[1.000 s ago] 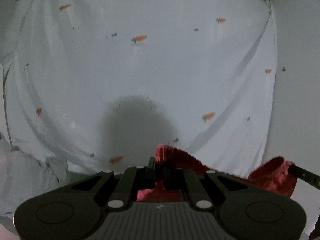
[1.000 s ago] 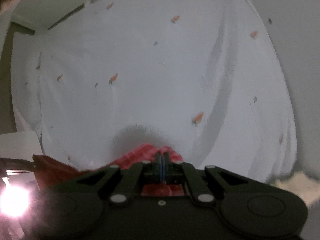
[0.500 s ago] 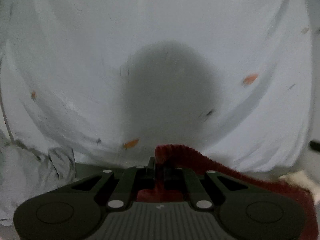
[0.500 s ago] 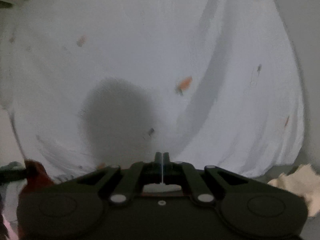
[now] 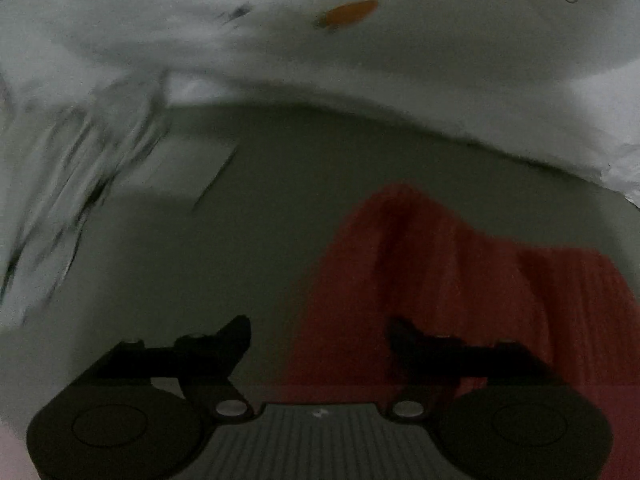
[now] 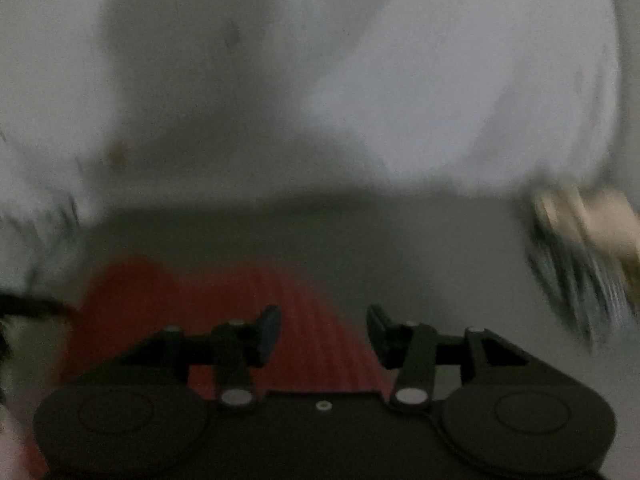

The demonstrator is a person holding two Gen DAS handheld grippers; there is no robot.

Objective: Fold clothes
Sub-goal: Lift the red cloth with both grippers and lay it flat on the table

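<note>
Red garment (image 5: 460, 280), fine vertical ribbing, darker in the folds; same red ribbed cloth in the right wrist view (image 6: 192, 304). White sheet (image 5: 400, 60) printed with small orange carrot shapes and tiny dark marks, over a dull grey-green surface (image 5: 260, 220); a pale grey-white crumpled cloth (image 5: 80, 168) with dark streaks, blurred. Both grippers black, left gripper (image 5: 320, 334) and right gripper (image 6: 323, 330), the latter with one blue pad (image 6: 269, 330); a cream-beige cloth (image 6: 592, 216), blurred, at the right edge.
</note>
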